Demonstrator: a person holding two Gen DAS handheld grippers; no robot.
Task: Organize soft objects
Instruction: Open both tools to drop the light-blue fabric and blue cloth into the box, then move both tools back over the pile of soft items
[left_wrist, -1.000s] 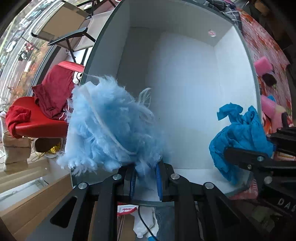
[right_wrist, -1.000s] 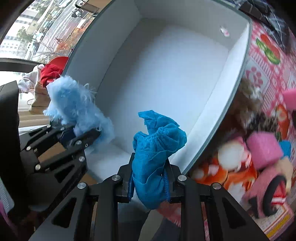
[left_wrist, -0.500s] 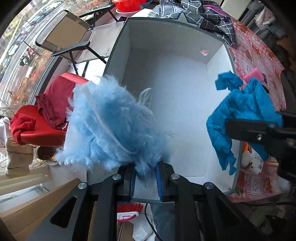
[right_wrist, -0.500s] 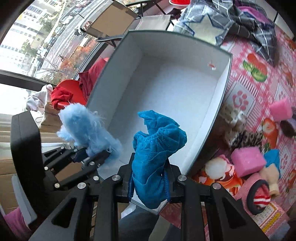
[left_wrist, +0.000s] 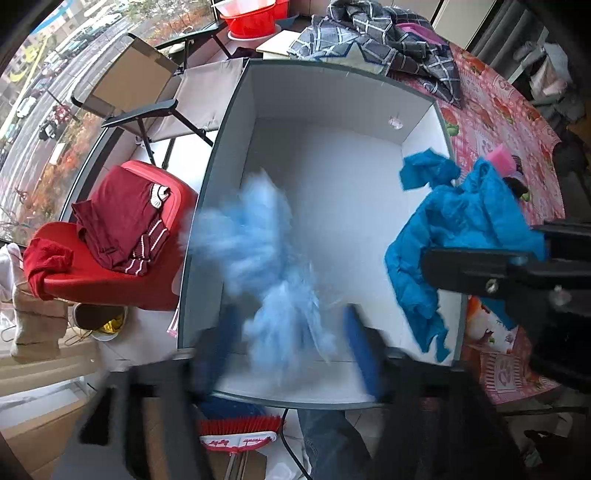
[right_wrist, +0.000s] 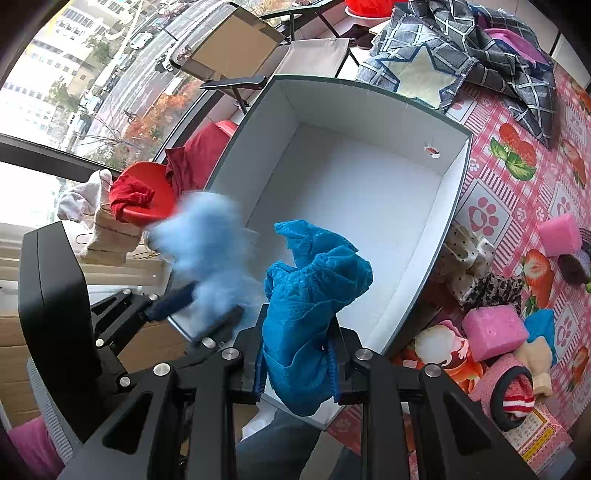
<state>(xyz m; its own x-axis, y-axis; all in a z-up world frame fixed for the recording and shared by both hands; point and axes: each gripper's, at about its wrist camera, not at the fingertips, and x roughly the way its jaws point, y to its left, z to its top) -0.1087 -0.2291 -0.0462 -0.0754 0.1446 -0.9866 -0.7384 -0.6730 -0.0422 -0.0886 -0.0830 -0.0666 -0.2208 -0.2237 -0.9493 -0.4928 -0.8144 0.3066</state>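
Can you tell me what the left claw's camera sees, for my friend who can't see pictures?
The left claw has just been opening, and a fluffy light-blue clump, blurred, sits loose between its fingers above an open white box. At the right, the right claw pinches a crumpled blue cloth.

Both wrist cams look almost straight down into the same white box (left_wrist: 236, 122) (right_wrist: 458, 177) from close above — left one sees the right gripper (left_wrist: 491, 273) at its edge, and vice versa (right_wrist: 192, 310).
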